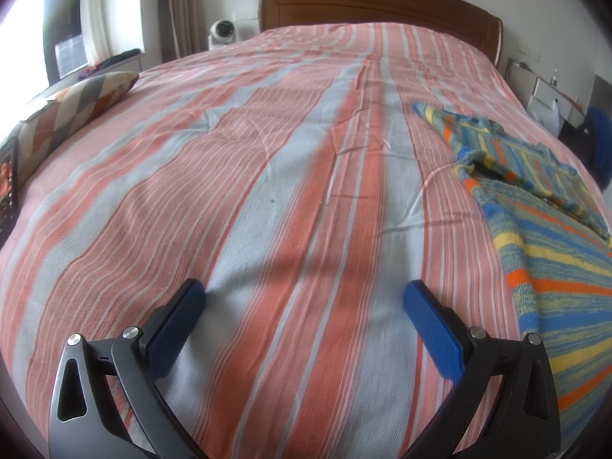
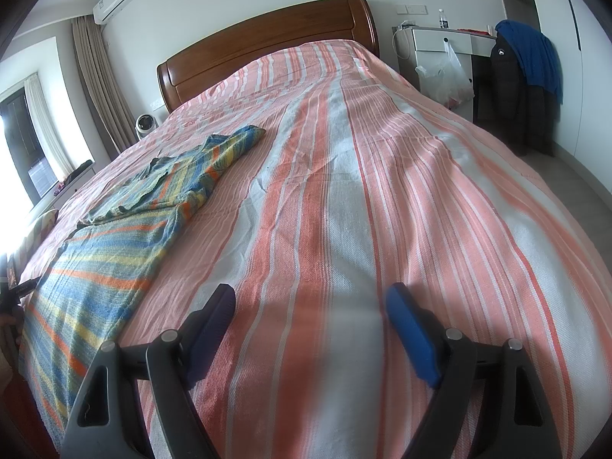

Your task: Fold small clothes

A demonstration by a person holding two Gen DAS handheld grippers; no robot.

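The striped sweater [image 1: 550, 229] lies flat on the bed [image 1: 267, 176], its long axis running toward the headboard, between the two grippers. It is right of the left gripper [image 1: 304, 298] and left of the right gripper [image 2: 310, 302]. Both jaws stand wide and empty over bare bedspread, the left seemingly nearer its edge.

Striped knit sweater [image 1: 550, 237] [image 2: 114, 237], blue, yellow, green with orange bands, lies flat on the bed [image 1: 267, 153] [image 2: 382, 191], hem toward the foot end, one sleeve stretched toward the headboard [image 1: 382, 4] [image 2: 267, 42], top part rumpled.
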